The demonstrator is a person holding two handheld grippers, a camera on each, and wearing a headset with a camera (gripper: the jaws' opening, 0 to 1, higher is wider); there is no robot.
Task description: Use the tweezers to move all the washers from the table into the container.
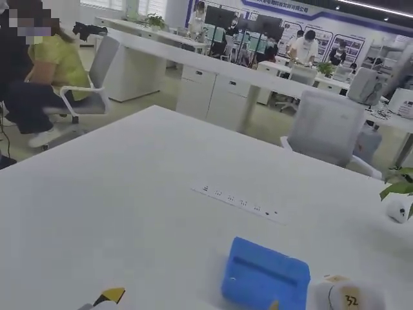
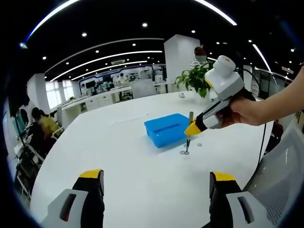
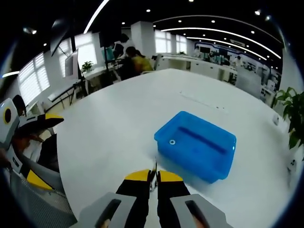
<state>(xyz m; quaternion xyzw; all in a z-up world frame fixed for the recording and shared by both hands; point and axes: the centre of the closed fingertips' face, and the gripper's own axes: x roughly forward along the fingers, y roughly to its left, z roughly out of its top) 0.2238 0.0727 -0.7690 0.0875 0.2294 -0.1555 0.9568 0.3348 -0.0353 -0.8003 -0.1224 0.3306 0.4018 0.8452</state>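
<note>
Now picking | my right gripper (image 2: 192, 129) pinches tweezers (image 2: 188, 142) at a washer (image 2: 184, 153) | left gripper (image 2: 154, 176) spread | next: lift it into container (image 2: 164, 139).

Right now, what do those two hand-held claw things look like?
The left gripper and right gripper match: two grey jaws with black inner faces and yellow tips. A thin black cable hangs from the right one.

I can read just one thing: the number 32, written in dark ink on a pale round sticker (image 1: 350, 300) on top of my right gripper (image 1: 277, 304), lower right of the head view. The characters on the wall banner (image 1: 284, 6) along the top edge are too blurred to read.
</note>
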